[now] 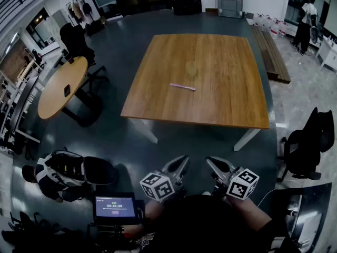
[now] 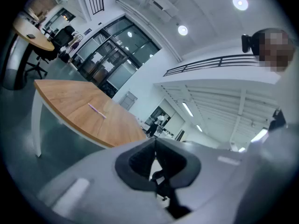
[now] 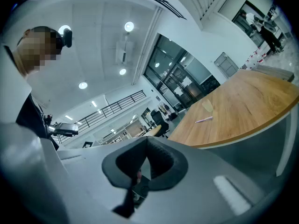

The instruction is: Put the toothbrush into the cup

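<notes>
Since both grippers hang short of the table's near edge, we log the task as not yet begun.

Head view: the toothbrush [image 1: 182,87] lies flat near the middle of the wooden table [image 1: 226,101], its length roughly along the near edge. The cup [image 1: 192,69] is clear and faint; we read it as standing just beyond the toothbrush, toward the far edge, and not touching it. The left gripper [image 1: 178,168] and right gripper [image 1: 216,168] sit side by side close to the body, over the floor, pointing at the table. We judge this a resting carry. Nothing else stands around the brush, so the jaws can come at it from any side, and the cup being near keeps the transfer short.

Left gripper view: the left gripper [image 2: 155,142] has its jaws pressed together with nothing between them. The toothbrush [image 2: 97,110] shows as a thin pale stick on the table [image 2: 65,99], well apart from the jaws. We cannot make out the cup here.

Right gripper view: the right gripper [image 3: 146,142] also has its jaws closed tip to tip and holds nothing. The toothbrush [image 3: 203,119] lies on the table [image 3: 252,101], the cup [image 3: 207,107] just behind it. We judge that either gripper must open before it reaches the brush.
</notes>
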Demonstrator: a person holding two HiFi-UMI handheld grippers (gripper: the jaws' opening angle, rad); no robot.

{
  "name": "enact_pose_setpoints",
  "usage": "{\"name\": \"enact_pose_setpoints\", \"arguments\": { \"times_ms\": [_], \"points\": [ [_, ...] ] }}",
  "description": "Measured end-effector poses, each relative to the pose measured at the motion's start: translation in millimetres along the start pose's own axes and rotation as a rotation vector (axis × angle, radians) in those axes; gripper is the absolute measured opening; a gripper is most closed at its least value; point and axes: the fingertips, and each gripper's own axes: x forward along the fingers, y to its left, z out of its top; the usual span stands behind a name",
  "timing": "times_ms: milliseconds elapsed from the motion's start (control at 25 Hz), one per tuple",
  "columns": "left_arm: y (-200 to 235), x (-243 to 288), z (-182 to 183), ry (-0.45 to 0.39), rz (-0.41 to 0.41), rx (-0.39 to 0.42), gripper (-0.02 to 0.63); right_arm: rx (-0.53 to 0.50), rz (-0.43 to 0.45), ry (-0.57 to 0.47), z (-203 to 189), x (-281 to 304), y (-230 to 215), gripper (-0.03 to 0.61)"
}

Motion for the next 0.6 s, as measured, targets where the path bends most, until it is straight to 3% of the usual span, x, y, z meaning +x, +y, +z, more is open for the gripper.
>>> {"name": "enact_pose_setpoints", "arguments": {
  "times_ms": [600],
  "points": [
    [-6, 5, -6, 0.003, 0.0, -0.01, 0.005, -0.013, 0.001, -0.018, 6, -12, 0, 0.005]
  ]
}}
